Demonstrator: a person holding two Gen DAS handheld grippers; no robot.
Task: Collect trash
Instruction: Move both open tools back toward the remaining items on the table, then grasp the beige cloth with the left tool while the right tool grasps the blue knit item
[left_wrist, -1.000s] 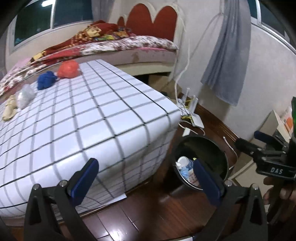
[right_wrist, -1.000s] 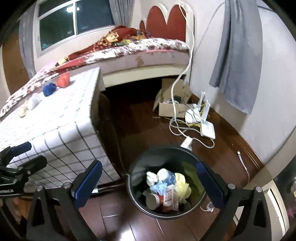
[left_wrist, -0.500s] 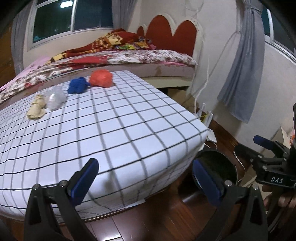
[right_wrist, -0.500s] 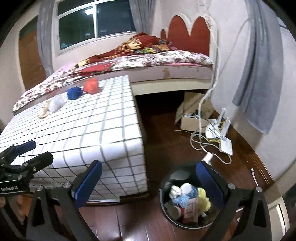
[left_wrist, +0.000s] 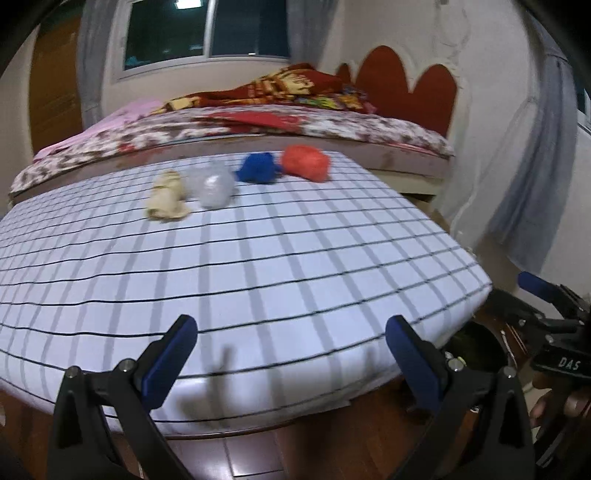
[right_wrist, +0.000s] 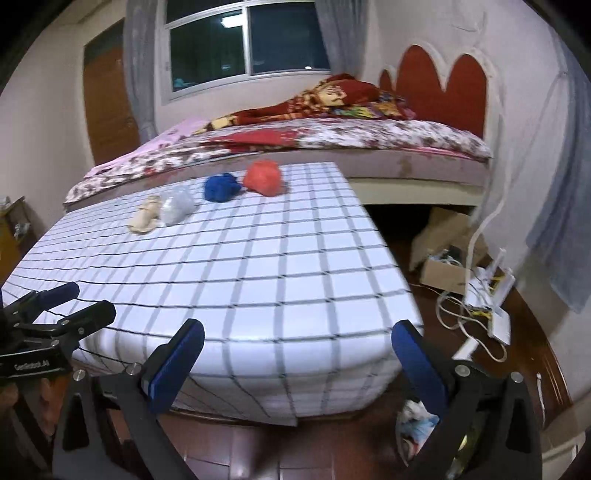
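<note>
Several crumpled pieces of trash lie in a row at the far side of the checked table (left_wrist: 258, 266) (right_wrist: 258, 273): a beige wad (left_wrist: 167, 197) (right_wrist: 146, 219), a clear plastic wad (left_wrist: 216, 184) (right_wrist: 178, 205), a blue wad (left_wrist: 258, 168) (right_wrist: 221, 187) and an orange-red wad (left_wrist: 306, 162) (right_wrist: 264, 178). My left gripper (left_wrist: 290, 354) is open and empty at the table's near edge. My right gripper (right_wrist: 295, 356) is open and empty too, near the table's front right corner. A black bin (left_wrist: 476, 350) holding trash (right_wrist: 419, 417) stands on the floor beside that corner, mostly hidden.
A bed (right_wrist: 332, 144) with a red headboard runs behind the table. A cardboard box (right_wrist: 443, 254), white cables and routers (right_wrist: 491, 306) lie on the wooden floor to the right. A grey curtain (left_wrist: 535, 166) hangs on the right wall.
Both grippers have risen and tilted up from the bin to the tabletop. The bin has slid to the lower right edge of both views; the trash row sits nearer the middle.
</note>
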